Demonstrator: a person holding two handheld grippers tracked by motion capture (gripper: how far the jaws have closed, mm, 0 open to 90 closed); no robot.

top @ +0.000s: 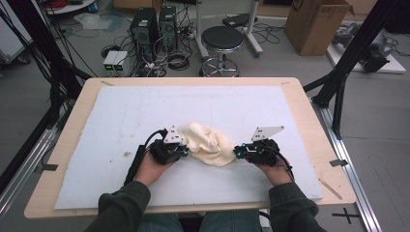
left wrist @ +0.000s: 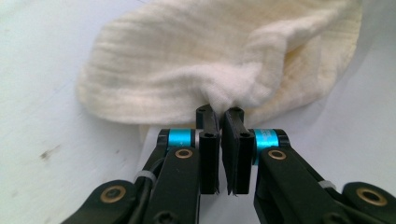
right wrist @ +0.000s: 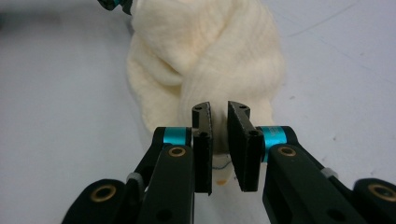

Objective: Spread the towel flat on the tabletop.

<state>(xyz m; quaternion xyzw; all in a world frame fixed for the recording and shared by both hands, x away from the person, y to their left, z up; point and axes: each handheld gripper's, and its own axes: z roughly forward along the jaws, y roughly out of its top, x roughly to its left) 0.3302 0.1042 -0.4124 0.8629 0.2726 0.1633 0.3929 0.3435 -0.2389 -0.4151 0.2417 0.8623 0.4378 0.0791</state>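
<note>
A crumpled cream cloth (top: 208, 142) lies on the white mat (top: 145, 106), toward the near side of the table. My left gripper (top: 185, 151) holds its left end. In the left gripper view the jaws of the left gripper (left wrist: 221, 114) are pinched together on a gathered fold of the cloth (left wrist: 210, 60). My right gripper (top: 237, 152) is at the cloth's right end. Its jaws stand a little apart in the right gripper view, where the right gripper (right wrist: 219, 109) has a thick twisted bunch of the cloth (right wrist: 210, 56) pressed between them.
The mat covers most of the wooden table (top: 72, 121), with bare mat behind and beside the cloth. On the floor beyond the table stand a black stool (top: 221, 38), computer towers (top: 145, 29) and a cardboard box (top: 316, 21). Black frame posts flank the table.
</note>
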